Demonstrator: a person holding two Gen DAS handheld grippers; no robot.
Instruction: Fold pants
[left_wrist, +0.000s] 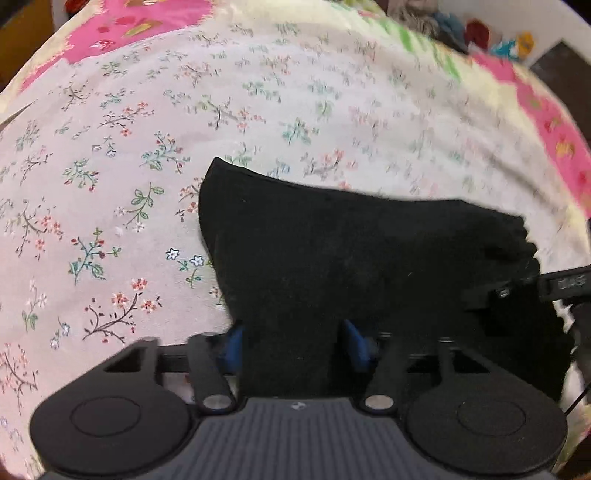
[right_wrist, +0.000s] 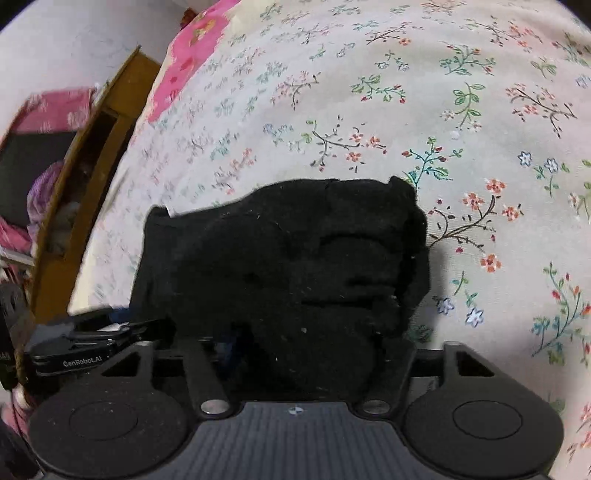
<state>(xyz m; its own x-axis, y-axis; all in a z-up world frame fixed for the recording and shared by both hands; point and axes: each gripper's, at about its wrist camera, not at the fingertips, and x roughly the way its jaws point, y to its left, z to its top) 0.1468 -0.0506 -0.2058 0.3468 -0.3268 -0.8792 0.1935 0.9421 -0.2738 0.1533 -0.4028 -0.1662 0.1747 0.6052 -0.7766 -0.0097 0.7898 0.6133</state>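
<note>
You can read one name here. In the right wrist view, white letters say "GenRobot.AI" on the black side of the other gripper (right_wrist: 79, 354), low on the left. In the left wrist view, a black gripper part (left_wrist: 565, 282) at the right edge has pale letters too, but they are too blurry for you to read. No other words or numbers show.

Each camera rides on one of my grippers, looking forward and steeply down along its fingers, close over the flowered bedsheet (left_wrist: 147, 155). Both views share the black pants (left_wrist: 351, 258) mid-frame; the right view shows my left gripper (right_wrist: 85, 350) at lower left.
</note>
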